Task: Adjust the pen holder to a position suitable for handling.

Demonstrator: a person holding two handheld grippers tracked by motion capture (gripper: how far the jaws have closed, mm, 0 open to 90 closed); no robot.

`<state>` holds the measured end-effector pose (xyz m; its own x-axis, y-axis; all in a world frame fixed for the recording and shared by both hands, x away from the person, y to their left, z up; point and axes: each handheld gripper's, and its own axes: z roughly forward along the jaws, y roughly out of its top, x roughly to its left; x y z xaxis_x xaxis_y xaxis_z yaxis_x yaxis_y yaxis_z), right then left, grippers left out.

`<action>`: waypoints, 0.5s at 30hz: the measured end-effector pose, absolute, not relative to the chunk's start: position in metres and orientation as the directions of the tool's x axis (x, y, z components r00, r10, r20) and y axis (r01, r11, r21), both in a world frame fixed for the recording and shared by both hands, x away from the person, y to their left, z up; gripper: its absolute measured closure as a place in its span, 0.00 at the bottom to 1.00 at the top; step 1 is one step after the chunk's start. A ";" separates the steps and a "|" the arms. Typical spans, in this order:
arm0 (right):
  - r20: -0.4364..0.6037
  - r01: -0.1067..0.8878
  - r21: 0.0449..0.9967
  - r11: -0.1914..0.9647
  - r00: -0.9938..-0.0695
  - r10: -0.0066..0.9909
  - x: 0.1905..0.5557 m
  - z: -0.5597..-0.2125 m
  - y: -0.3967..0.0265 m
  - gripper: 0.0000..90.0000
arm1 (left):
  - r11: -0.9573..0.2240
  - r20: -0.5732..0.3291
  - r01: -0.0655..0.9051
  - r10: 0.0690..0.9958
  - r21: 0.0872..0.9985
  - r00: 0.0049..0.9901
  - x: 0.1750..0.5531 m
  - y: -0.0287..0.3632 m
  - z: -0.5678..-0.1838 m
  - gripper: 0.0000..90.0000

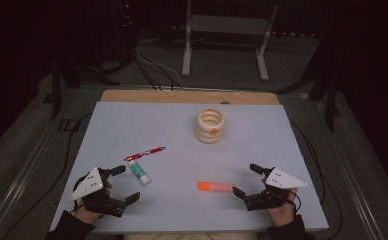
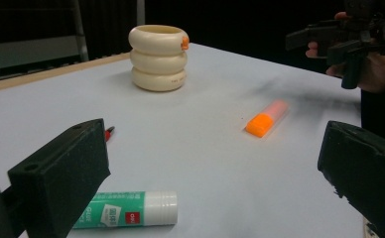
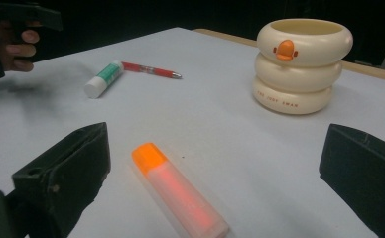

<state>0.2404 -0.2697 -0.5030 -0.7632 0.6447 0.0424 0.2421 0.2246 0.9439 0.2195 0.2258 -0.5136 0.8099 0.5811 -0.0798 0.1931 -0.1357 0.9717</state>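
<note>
On the pale grey table top [image 1: 132,125] stands a cream ringed holder [image 1: 210,126] [image 2: 158,57] [image 3: 303,64] with an orange mark, toward the back. A red pen [image 1: 144,153] [image 3: 151,70] lies left of centre, with a green-and-white glue stick [image 1: 139,173] [image 2: 131,209] [image 3: 103,79] just in front of it. An orange highlighter [image 1: 214,187] [image 2: 266,119] [image 3: 178,191] lies near the front. My left gripper [image 1: 126,184] [image 2: 213,168] is open beside the glue stick, holding nothing. My right gripper [image 1: 246,180] [image 3: 215,173] is open just right of the highlighter, with nothing between its pads.
A wooden strip [image 1: 182,96] borders the table's far edge. Behind it, on the dark floor, stand a white metal frame [image 1: 227,30] and cables [image 1: 152,75]. Both hands rest near the table's front edge.
</note>
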 end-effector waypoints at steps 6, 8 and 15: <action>0.042 0.240 0.946 0.219 -0.758 0.650 0.241 -0.503 -0.271 0.00 | -0.133 -0.082 0.196 0.587 0.971 0.805 0.221 0.227 -0.514 0.00; 0.048 0.242 0.946 0.216 -0.763 0.645 0.241 -0.503 -0.270 0.00 | -0.130 -0.085 0.198 0.586 0.972 0.806 0.221 0.228 -0.514 0.00; 0.128 0.298 0.938 0.177 -0.772 0.622 0.241 -0.497 -0.271 0.00 | -0.128 -0.091 0.203 0.586 0.971 0.805 0.221 0.228 -0.514 0.00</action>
<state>0.2407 -0.2707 -0.4965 -0.7722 0.6223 0.1284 0.2983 0.1767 0.9380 0.2210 0.2276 -0.5143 0.8054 0.5857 -0.0909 0.2026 -0.1280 0.9709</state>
